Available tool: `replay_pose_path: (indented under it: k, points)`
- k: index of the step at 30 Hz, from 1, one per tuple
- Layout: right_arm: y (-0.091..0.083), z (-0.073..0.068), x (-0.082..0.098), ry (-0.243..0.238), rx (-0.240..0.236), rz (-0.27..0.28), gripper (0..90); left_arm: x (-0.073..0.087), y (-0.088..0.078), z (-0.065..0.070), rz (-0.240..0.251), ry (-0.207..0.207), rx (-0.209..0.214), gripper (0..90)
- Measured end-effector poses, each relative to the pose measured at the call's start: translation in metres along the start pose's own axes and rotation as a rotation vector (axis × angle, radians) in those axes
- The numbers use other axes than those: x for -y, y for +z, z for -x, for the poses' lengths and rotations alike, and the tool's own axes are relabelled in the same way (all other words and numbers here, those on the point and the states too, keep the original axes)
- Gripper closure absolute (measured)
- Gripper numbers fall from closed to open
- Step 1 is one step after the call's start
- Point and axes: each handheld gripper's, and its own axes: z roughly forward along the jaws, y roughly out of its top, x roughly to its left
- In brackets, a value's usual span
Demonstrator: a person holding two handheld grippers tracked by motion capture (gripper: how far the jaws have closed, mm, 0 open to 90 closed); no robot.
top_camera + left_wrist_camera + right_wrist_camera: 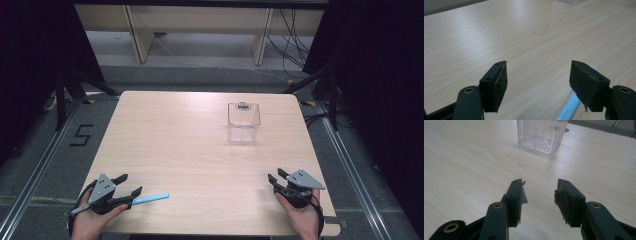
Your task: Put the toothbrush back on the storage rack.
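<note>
The room around is dim, with black curtains at the left and right edges of the high view, a grey carpeted floor [55,165] marked with a black "5" at the lower left, pale wooden furniture legs across the top of the frame, and loose cables trailing at the upper right. In the middle stands the desk [190,145], a light wood-grain top with rounded corners, bare over most of its surface. Right of centre in the upper half of it sits a clear ribbed container [243,121], square in outline and upright; from above a small dark round thing shows at its far rim, but I cannot tell whether it lies inside or behind. In the right gripper view the same container [541,133] stands at the top centre, its ribbed walls see-through. At the lower left of the high view lies a thin light-blue pen [151,198], flat on the desk, its long axis running nearly left to right across the frame and tilted slightly upward toward the right; its left end sits just beside the near tip of the left tongs [127,184]. In the left gripper view it shows at the lower right, passing under the right-hand jaw. The left tongs are released, spread wide with nothing between them. The right tongs [276,176], at the lower right, are likewise released and hold nothing.
</note>
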Motion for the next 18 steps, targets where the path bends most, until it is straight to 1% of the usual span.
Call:
replay_pose_path:
  k: [1,2,3,4,5,6,7,8,10,11,12,13,14,15,16,17,18]
  points:
    - [0.0,-0.001,0.0,0.018,0.003,-0.007,56.9,-0.001,0.0,-0.001,-0.008,0.004,-0.003,30.9]
    - [0.001,0.0,0.0,0.003,-0.006,-0.007,57.1,-0.003,0.0,-0.002,-0.02,0.01,-0.003,31.9]
    - [0.001,0.002,-0.001,-0.017,-0.003,-0.014,57.2,-0.003,0.0,-0.002,-0.02,0.01,-0.003,32.7]
    - [0.001,0.002,-0.001,-0.017,-0.003,-0.014,57.2,-0.005,0.0,-0.004,-0.03,0.014,0.0,32.7]
    - [0.003,0.004,-0.001,-0.024,0.001,-0.014,57.7,-0.008,0.001,-0.008,-0.054,0.024,0.01,33.8]
    - [0.004,0.003,-0.001,-0.006,-0.013,-0.021,57.8,-0.009,0.001,-0.009,-0.059,0.03,0.01,34.5]
    - [0.004,0.003,-0.002,-0.011,-0.012,-0.028,57.8,-0.012,0.002,-0.011,-0.076,0.044,0.01,35.9]
    - [0.004,0.003,-0.002,-0.007,-0.011,-0.032,58.0,-0.014,0.002,-0.013,-0.091,0.056,0.007,36.9]
    - [0.005,0.003,-0.003,-0.01,-0.016,-0.03,58.2,-0.016,0.002,-0.014,-0.1,0.064,0.012,37.8]
    - [0.005,0.003,-0.004,-0.024,-0.009,-0.031,58.3,-0.02,0.002,-0.017,-0.131,0.079,0.02,38.5]
    - [0.005,0.003,-0.004,-0.024,-0.009,-0.031,58.3,-0.02,0.002,-0.017,-0.131,0.079,0.02,39.1]
    - [0.006,0.001,-0.006,-0.022,-0.008,-0.048,58.5,-0.027,0.001,-0.023,-0.157,0.152,0.044,40.4]
    - [0.006,0.001,-0.007,-0.03,-0.019,-0.053,58.5,-0.027,0.001,-0.023,-0.157,0.152,0.044,40.9]
    - [0.007,0.0,-0.007,-0.038,-0.012,-0.039,58.7,-0.032,0.0,-0.025,-0.184,0.189,0.057,41.8]
    - [0.006,0.0,-0.008,-0.047,-0.011,-0.045,58.7,-0.032,0.0,-0.025,-0.184,0.189,0.057,42.1]
    - [0.006,0.0,-0.008,-0.052,-0.014,-0.051,58.9,-0.036,0.0,-0.025,-0.218,0.215,0.083,42.4]
    - [0.006,-0.001,-0.009,-0.05,-0.011,-0.052,58.8,-0.036,0.002,-0.023,-0.214,0.207,0.093,43.3]
